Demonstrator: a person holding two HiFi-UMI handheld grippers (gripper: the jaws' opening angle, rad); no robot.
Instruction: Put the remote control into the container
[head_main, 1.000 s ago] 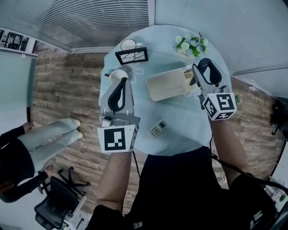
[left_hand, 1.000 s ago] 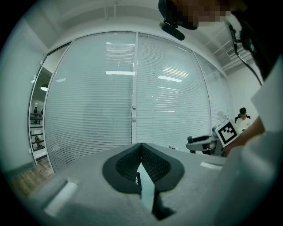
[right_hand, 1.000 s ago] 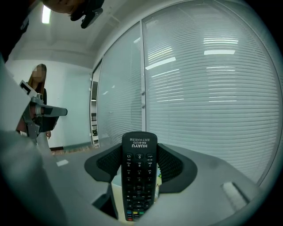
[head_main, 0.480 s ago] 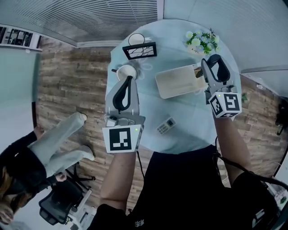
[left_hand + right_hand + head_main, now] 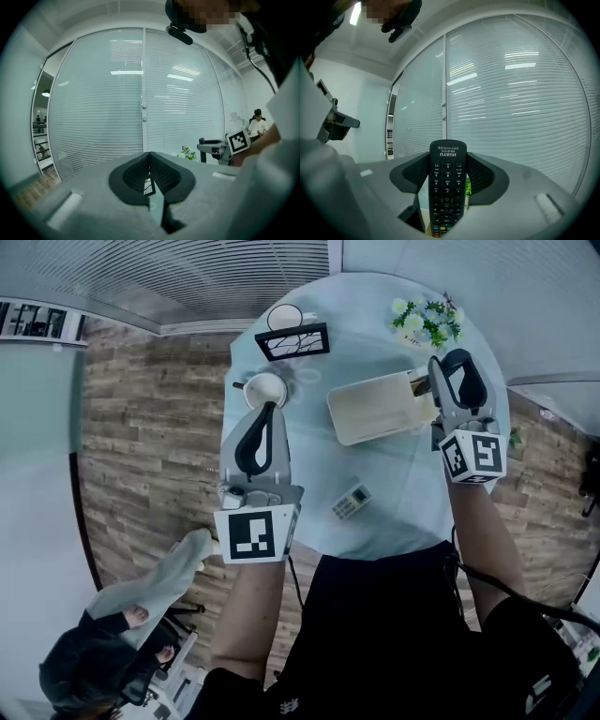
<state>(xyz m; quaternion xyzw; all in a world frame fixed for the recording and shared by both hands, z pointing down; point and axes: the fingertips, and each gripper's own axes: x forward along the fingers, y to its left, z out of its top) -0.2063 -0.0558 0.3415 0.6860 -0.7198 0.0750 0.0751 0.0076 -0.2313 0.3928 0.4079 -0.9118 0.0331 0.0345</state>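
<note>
The right gripper clamps a black remote control at the beige container's right end.
Its jaws pinch the remote by its long sides, keypad facing the gripper's camera. The left gripper, jaws pressed together on nothing, hovers over the left edge of the round table, near a white cup. A small pale remote lies between the grippers by the near edge.
</note>
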